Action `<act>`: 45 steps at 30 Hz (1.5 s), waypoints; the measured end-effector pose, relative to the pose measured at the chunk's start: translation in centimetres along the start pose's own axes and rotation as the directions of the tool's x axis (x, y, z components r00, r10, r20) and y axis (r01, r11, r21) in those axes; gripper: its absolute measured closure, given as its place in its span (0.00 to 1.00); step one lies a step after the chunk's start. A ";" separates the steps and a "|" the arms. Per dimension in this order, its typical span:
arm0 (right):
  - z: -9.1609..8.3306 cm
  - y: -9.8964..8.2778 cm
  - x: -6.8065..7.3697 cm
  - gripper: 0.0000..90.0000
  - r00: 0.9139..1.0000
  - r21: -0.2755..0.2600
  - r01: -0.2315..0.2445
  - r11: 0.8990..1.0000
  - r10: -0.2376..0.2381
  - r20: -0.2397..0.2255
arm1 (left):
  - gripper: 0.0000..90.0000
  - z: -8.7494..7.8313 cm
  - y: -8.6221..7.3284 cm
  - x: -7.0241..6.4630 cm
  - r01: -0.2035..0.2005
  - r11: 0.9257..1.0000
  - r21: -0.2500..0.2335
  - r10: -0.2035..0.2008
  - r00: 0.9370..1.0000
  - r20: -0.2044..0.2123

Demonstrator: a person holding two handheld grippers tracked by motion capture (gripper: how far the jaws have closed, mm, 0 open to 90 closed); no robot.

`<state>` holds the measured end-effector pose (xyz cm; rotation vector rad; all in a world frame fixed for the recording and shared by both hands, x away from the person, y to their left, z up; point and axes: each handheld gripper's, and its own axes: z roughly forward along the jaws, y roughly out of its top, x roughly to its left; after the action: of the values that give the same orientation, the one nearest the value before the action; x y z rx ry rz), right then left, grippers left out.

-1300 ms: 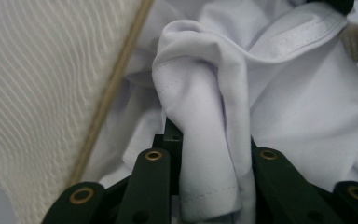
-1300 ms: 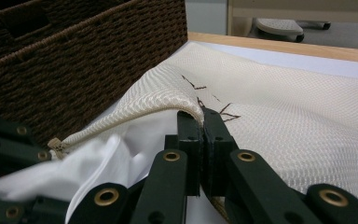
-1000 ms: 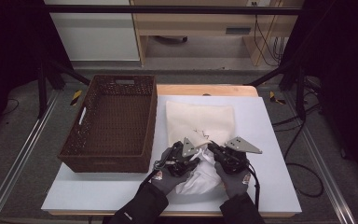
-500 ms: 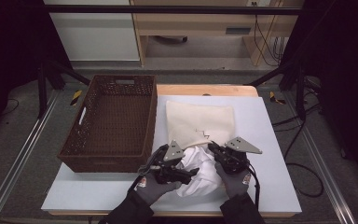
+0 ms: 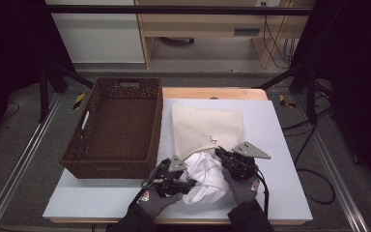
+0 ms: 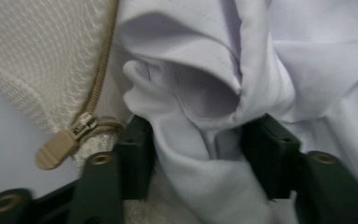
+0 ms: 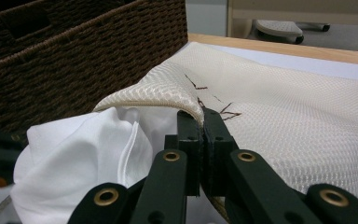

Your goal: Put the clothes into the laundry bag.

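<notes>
On a white table [image 5: 280, 145] beside a wicker basket [image 5: 116, 125], the right gripper [image 7: 200, 116] pinches the mesh bag's [image 5: 207, 125] rim; the left gripper [image 6: 196, 140], jaws just closing, straddles a white garment [image 5: 205, 179], seemingly half inside.

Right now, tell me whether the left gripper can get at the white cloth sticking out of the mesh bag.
Probably yes. The left gripper already has a fold of the white cloth between its jaws, which have just been closing. Nothing blocks it, and the right gripper pinches the mesh bag rim up.
</notes>
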<state>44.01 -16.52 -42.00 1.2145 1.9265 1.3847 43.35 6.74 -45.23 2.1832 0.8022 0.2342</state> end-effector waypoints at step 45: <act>-0.2 0.1 -0.4 0.98 1.000 -0.010 -0.019 1.000 0.020 0.008 | 0.57 2.8 4.3 -2.4 -0.051 0.993 -0.109 0.050 0.999 -0.012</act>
<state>44.05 -16.99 -41.91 1.2357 1.9050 1.3952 44.65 1.39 -43.76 2.1026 0.7231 0.3068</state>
